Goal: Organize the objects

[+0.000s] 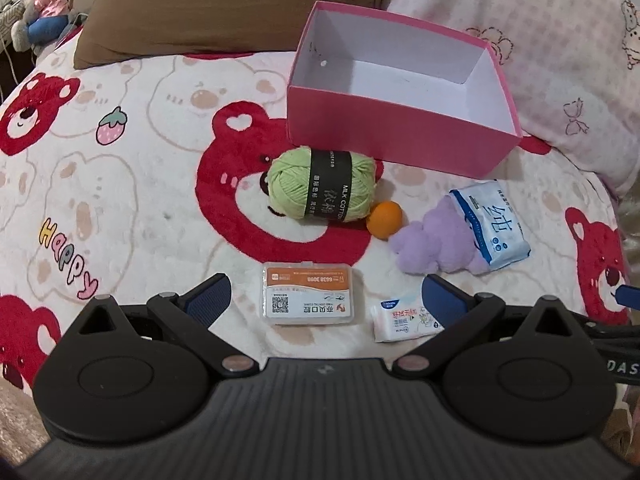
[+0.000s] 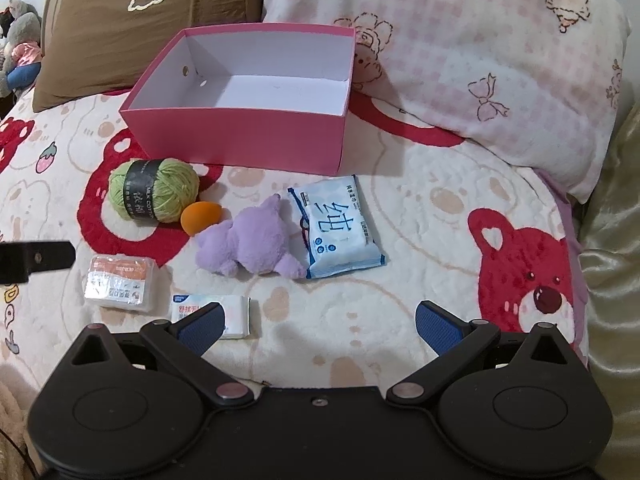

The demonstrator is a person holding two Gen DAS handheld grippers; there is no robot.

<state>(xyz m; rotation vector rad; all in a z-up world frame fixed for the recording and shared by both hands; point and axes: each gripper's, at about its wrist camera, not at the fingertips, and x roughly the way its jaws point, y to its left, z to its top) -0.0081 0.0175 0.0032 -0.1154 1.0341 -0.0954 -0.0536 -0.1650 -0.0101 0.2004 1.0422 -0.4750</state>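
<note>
A pink box (image 1: 384,136) (image 2: 236,136) with a white inside stands empty on the bed. In front of it lie a green yarn ball (image 1: 320,190) (image 2: 154,190), an orange egg-shaped sponge (image 1: 384,219) (image 2: 200,216), a purple plush toy (image 1: 436,242) (image 2: 248,248) and a blue-white wipes pack (image 1: 490,222) (image 2: 336,228). Nearer lie a clear plastic case with an orange label (image 1: 308,294) (image 2: 120,284) and a small tissue pack (image 1: 404,318) (image 2: 236,314). My left gripper (image 1: 326,294) is open around the plastic case. My right gripper (image 2: 318,320) is open, its left finger over the tissue pack.
The bed is covered by a cream blanket with red bears (image 1: 120,200) (image 2: 440,240). A brown pillow (image 1: 224,4) (image 2: 140,24) and a pink checked pillow (image 1: 540,60) (image 2: 480,60) lie behind the box. Stuffed toys (image 1: 40,8) sit at far left.
</note>
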